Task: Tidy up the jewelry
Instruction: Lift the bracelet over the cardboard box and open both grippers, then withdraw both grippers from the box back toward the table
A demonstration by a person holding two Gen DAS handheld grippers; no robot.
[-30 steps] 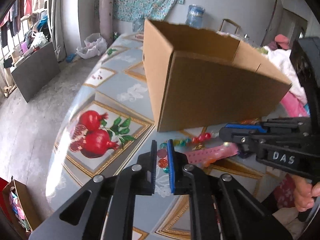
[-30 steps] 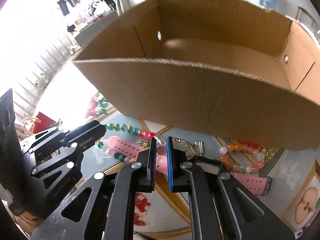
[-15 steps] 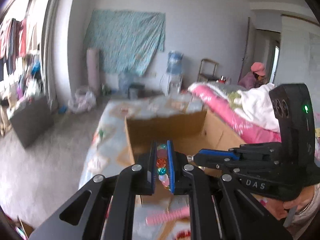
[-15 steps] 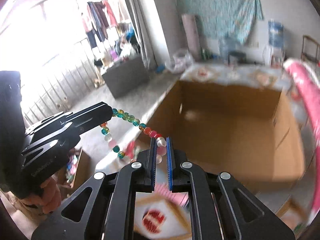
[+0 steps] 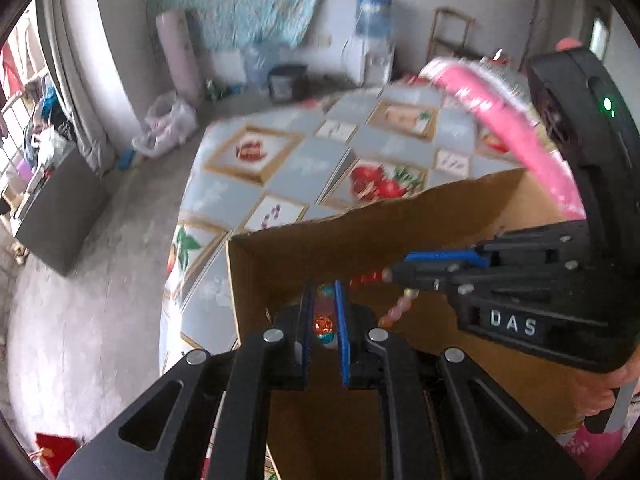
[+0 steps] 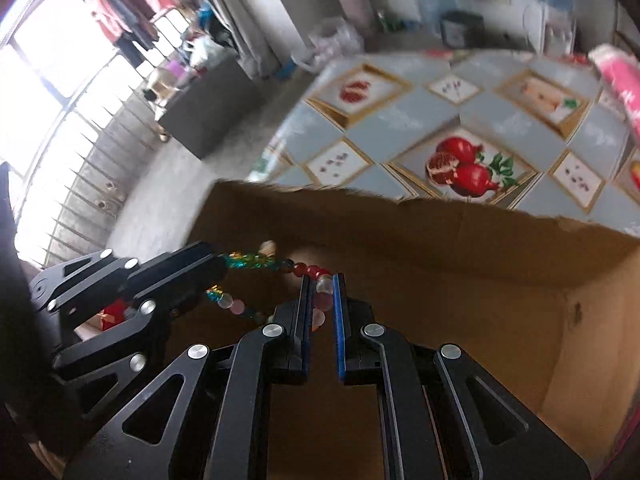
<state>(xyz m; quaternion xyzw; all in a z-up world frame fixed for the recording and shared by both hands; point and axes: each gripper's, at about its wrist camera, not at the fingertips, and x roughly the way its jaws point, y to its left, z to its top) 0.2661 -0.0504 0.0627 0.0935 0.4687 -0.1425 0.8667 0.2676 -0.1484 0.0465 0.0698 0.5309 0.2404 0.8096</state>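
1. Over the open brown cardboard box (image 5: 400,360), in the left wrist view, the left gripper (image 5: 324,320) is clamped on a string of multicoloured glass beads (image 5: 323,322), orange and teal ones showing between its blue pads. At about three o'clock the right gripper (image 5: 396,272) comes in level from the side, pinching the far end of the strand; pink beads dangle below its tip. The fruit-patterned tablecloth (image 5: 304,168) lies beyond the box at twelve o'clock.

2. Above the same box (image 6: 480,320), in the right wrist view, the right gripper (image 6: 320,296) is closed on pale pink beads. The strand (image 6: 272,262) runs toward nine o'clock, red then green and gold, to the left gripper (image 6: 216,264), with a second loop sagging beneath.

3. To my eye the beads hang inside the box mouth but not yet on its floor. Doing this well means bringing both ends lower, closing the gap so the strand slackens, then letting go together; releasing one end first would, I reckon, whip the beads against the wall or over the rim.
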